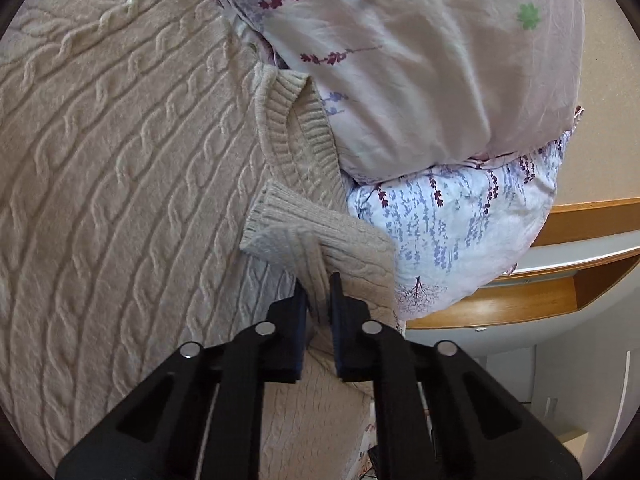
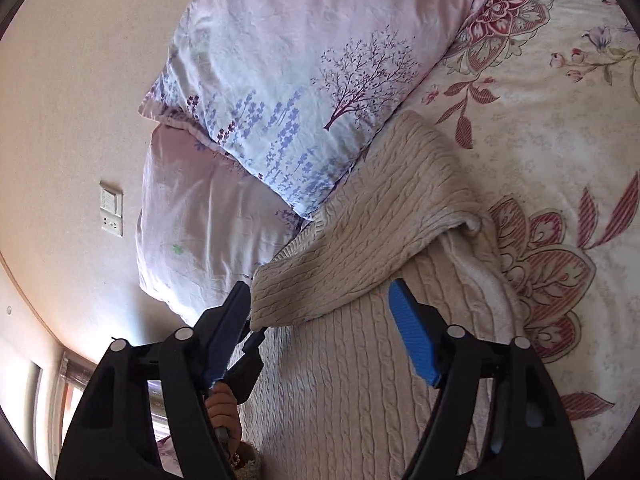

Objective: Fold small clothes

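Sweater (image 1: pixel 120 152), cream cable-knit, lies spread on the floral bedsheet (image 2: pixel 560 120), its top edge pushed up against two stacked pillows (image 2: pixel 280 92). Left gripper (image 1: pixel 318 284) is clamped on a thin pinch of the sleeve (image 1: pixel 320 236), near the ribbed cuff, which is folded in over the body just below the V-neck collar (image 1: pixel 296 128). Right gripper (image 2: pixel 320 300) hangs above the same folded sleeve with jaws spread wide, holding nothing (the left tool's tip shows at its lower left). Risks, as I judge them: the pinch is shallow and on loose knit, so a quick pull could slip the fabric out or stretch the cable pattern rather than carry the sleeve. Dragging the sleeve further may tow the body layer with it and skew the fold. The pillows crowd the collar side; any sweep that way could snag or bunch the knit against them. Soft bedding underneath gives little resistance for pressing a crease flat.
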### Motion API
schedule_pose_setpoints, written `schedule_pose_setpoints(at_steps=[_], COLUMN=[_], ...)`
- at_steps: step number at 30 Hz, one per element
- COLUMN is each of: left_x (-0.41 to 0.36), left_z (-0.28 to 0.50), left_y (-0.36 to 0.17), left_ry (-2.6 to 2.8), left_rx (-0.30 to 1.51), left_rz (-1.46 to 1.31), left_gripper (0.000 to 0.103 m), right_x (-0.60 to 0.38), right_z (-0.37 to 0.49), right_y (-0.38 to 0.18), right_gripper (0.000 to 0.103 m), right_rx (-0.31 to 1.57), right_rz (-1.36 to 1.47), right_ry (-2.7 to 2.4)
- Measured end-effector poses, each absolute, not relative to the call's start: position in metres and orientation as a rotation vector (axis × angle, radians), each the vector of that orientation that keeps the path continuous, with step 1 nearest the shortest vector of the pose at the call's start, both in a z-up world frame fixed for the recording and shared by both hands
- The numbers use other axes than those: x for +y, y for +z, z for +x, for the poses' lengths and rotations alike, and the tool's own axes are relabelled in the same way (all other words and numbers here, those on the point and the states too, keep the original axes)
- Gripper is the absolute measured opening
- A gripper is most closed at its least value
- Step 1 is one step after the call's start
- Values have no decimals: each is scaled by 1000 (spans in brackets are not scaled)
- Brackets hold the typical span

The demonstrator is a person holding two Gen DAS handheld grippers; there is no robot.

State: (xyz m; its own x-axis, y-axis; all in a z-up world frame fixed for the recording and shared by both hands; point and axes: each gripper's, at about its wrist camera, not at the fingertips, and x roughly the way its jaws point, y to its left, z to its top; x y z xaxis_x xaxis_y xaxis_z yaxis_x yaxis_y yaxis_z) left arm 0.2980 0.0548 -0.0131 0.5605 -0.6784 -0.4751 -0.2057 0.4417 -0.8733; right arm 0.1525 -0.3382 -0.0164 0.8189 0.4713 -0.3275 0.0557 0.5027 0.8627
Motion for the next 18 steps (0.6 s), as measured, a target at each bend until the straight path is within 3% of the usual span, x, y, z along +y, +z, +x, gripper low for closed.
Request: schedule_pose_setpoints(at_steps=[6, 11, 12, 13, 15, 18], left_x=[82, 81, 81, 81, 82, 87], left_z=[297, 299, 300, 302, 303, 296], left_y=[8, -2, -4, -4, 1, 20], left_ry=[-312, -294, -295, -296, -320, -359], left_rx=[905, 950, 956, 961, 949, 879], left_rz=[-1004, -956, -952, -943, -914, -825], left_gripper=[7, 7, 7, 7, 7, 7], right_x=[-339, -341, -342, -343, -345, -339], right_z=[169, 185, 188, 192, 199, 190], right_y=[-38, -50, -48, -46, -41, -31], right_gripper=[47, 44, 39, 25, 10, 9], right_rx=[721, 713, 694, 679, 655, 577], right_rz=[1053, 1087, 1079, 1055, 1010, 991], right_ry=[121, 2, -21, -46, -57, 13])
